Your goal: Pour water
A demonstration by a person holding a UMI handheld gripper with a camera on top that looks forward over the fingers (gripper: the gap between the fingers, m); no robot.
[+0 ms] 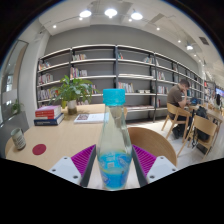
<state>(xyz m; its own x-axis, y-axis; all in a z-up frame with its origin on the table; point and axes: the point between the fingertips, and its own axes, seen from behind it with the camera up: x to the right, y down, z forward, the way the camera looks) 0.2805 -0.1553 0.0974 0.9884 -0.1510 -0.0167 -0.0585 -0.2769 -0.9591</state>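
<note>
A clear plastic water bottle (113, 140) with a blue cap and a blue label stands upright between my fingers, lifted above the table. My gripper (113, 166) is shut on the bottle's lower body, with the purple pads (84, 158) pressing on both sides of the label. The bottle's base is hidden below the fingers. No cup or glass shows in the gripper view.
A light wooden table (60, 138) lies beyond the bottle, holding a stack of books (48, 116), a potted plant (70, 93), a red coaster (39, 149) and a magazine (90, 117). Bookshelves (120, 75) line the back wall. A person (178, 98) sits at right among chairs (150, 140).
</note>
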